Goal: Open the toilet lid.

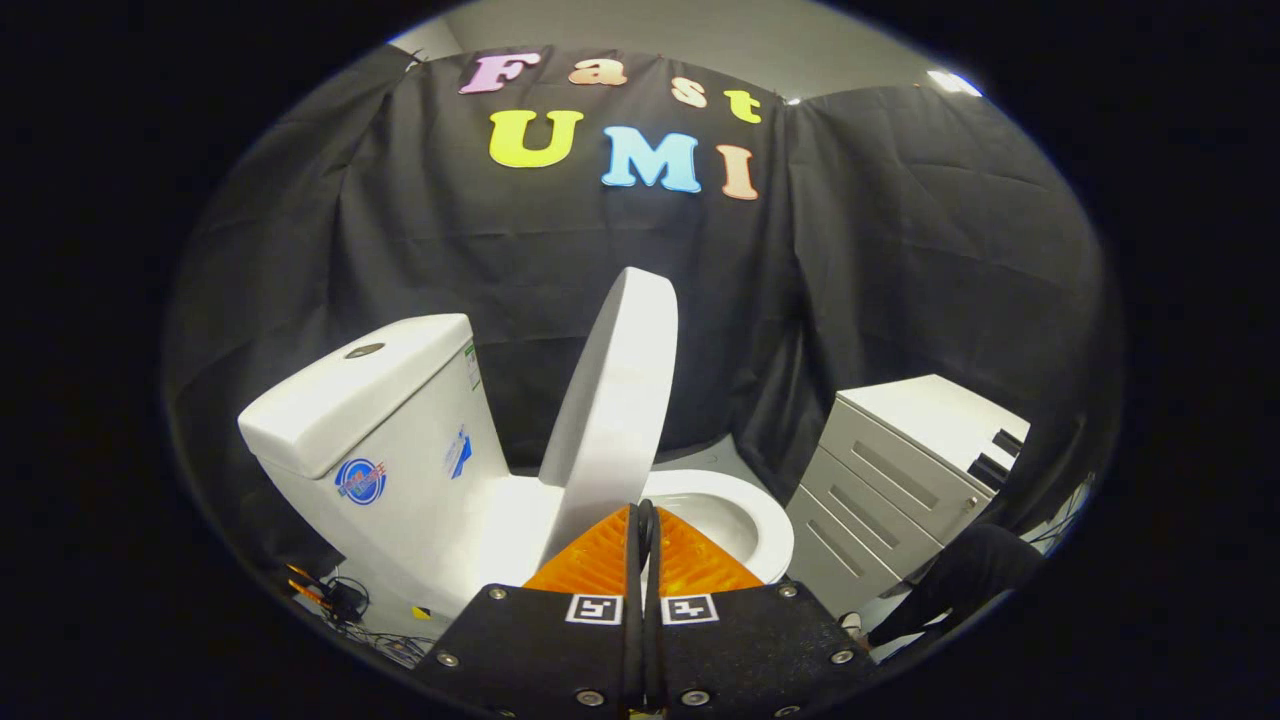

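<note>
**Lid up, nearly vertical – task close to done**

Gripper (pixel 645 520) nearest, fingers pressed together, clenched on nothing, tips just short of the lid's lower edge. Toilet lid (pixel 615 400) raised steeply on its hinge, standing between tank (pixel 370 400) and open bowl (pixel 735 510), apparently not yet leaning on the tank. Seat rim exposed beyond the fingertips. Likely left: push lid back to rest, if anything. Drawer cabinet (pixel 900 480) beside the bowl, floor cables (pixel 340 600) by the toilet base, booth wall behind
</note>
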Demonstrator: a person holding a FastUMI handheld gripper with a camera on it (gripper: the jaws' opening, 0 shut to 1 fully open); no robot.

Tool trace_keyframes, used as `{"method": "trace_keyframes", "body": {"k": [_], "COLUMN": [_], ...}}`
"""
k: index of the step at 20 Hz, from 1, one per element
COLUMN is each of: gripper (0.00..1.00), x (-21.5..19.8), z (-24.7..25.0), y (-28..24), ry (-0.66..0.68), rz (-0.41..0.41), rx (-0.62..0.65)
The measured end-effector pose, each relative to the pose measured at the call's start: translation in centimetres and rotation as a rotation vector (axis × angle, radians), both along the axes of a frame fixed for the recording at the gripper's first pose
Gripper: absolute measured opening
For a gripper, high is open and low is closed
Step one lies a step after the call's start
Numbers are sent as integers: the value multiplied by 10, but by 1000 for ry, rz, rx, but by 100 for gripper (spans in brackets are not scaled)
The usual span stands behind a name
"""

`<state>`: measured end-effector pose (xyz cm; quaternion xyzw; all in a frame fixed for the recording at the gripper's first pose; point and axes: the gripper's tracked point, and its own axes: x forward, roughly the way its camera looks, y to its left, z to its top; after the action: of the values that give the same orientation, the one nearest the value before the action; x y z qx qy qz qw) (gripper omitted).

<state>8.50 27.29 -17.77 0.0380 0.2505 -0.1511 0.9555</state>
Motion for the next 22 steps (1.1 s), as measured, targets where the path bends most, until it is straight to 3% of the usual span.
{"method": "trace_keyframes", "body": {"k": [6,13,22], "gripper": [0,0,0], "x": [10,20,32], "z": [12,21,29], "y": [35,67,113], "ry": [-10,-38,-51], "rz": [76,98,192], "rx": [-103,-78,-127]}}
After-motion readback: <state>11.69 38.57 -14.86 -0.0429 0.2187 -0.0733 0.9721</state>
